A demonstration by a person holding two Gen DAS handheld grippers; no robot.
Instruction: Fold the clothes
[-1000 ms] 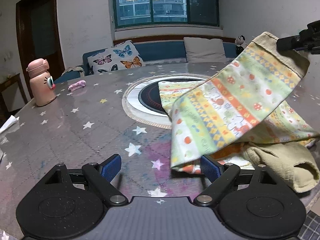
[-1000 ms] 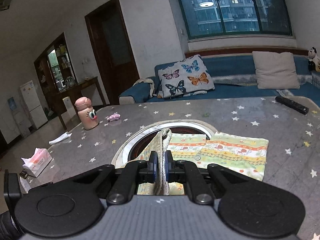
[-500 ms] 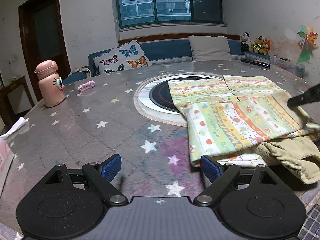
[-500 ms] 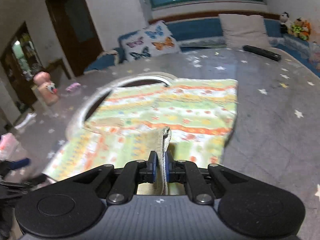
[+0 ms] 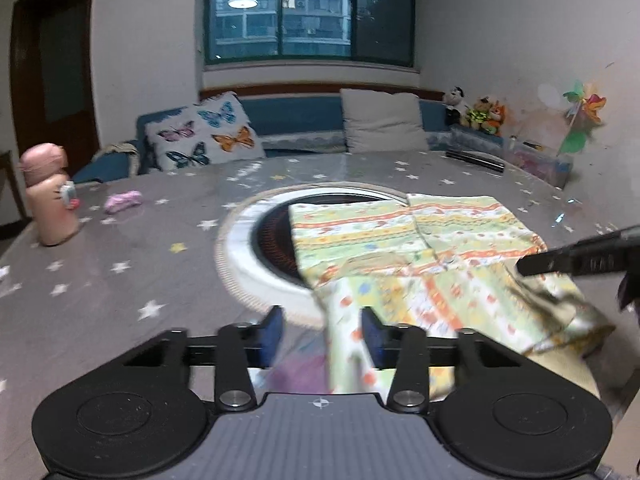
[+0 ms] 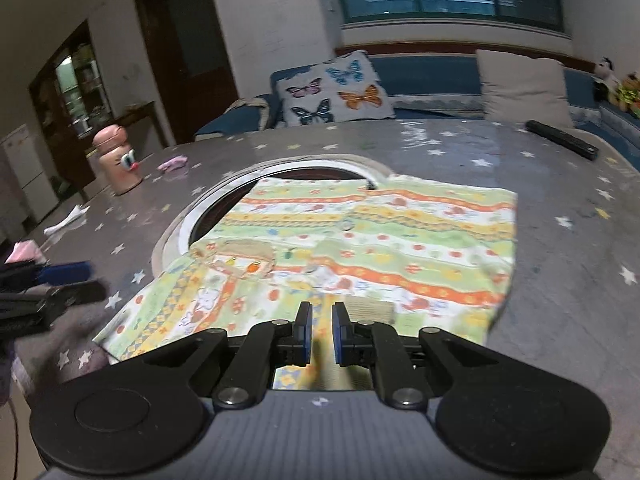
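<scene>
A child's patterned garment (image 5: 420, 256), green, yellow and orange striped, lies on the round star-printed table (image 5: 120, 272), partly over the hotplate ring (image 5: 256, 240). My left gripper (image 5: 322, 334) is open, and the garment's near left edge lies between its jaws. My right gripper (image 6: 321, 334) is slightly open just above the folded sleeve and its ribbed cuff (image 6: 368, 311); nothing is in it. The garment (image 6: 380, 232) fills the middle of the right wrist view. The right gripper's finger shows in the left wrist view (image 5: 580, 258), and the left gripper in the right wrist view (image 6: 56, 280).
A pink bottle (image 5: 48, 196) and a small pink object (image 5: 123, 201) stand at the far left. A black remote (image 6: 560, 144) lies at the far right. A tissue pack (image 6: 24, 252) and a paper scrap (image 6: 66, 220) sit near the left edge. A sofa lies behind.
My right gripper has lowered the sleeve onto the garment and let go of the cuff. My left gripper has narrowed and moved forward and right, so the garment's edge lies between its jaws.
</scene>
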